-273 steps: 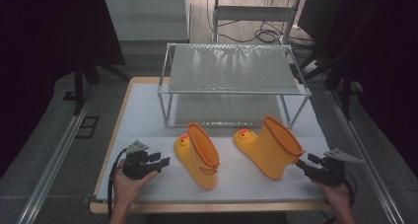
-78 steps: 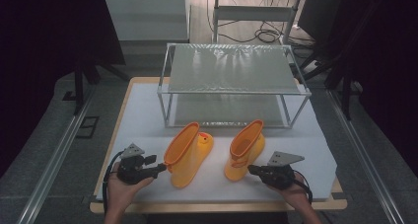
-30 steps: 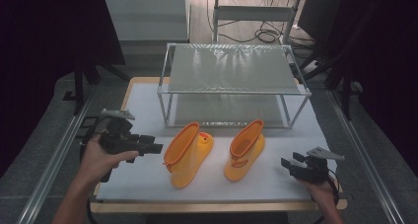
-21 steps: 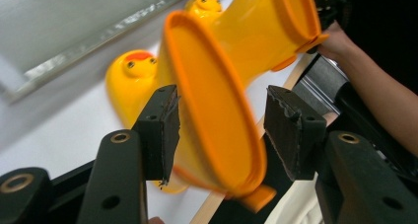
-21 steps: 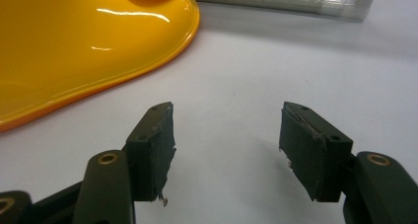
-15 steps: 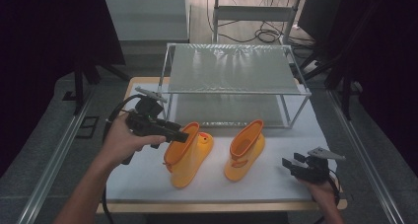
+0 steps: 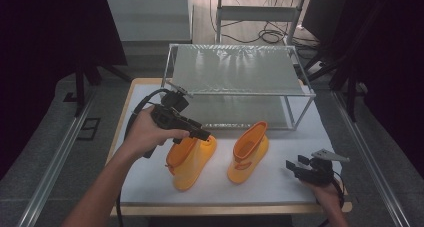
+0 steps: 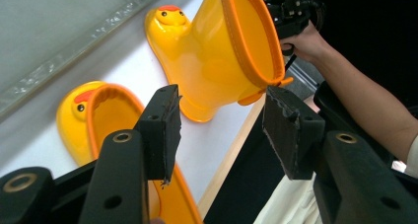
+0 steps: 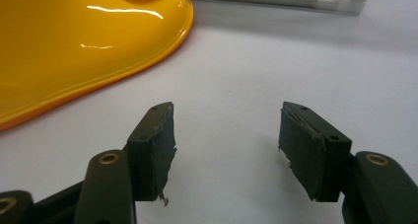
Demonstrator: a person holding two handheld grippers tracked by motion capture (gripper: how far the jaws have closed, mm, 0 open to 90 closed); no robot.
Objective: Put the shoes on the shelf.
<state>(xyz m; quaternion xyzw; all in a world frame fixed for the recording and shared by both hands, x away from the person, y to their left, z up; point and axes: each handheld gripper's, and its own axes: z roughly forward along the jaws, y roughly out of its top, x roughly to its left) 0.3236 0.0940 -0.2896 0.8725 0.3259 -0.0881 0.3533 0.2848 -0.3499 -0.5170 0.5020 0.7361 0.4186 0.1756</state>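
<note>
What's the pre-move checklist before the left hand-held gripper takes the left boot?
1. Left hand-held gripper jaws open, nothing between the pads: ok.
2. Left hand-held gripper lined up over the left boot opening: ok, it hovers above the rim, not touching.
3. Left boot standing upright on the table: ok.
4. Right boot apart from the left boot: ok, there is a gap.
5. Right hand-held gripper out of the way: ok, open, low beside the right boot.
6. Which rim edge the pads will catch: cannot tell.
</note>
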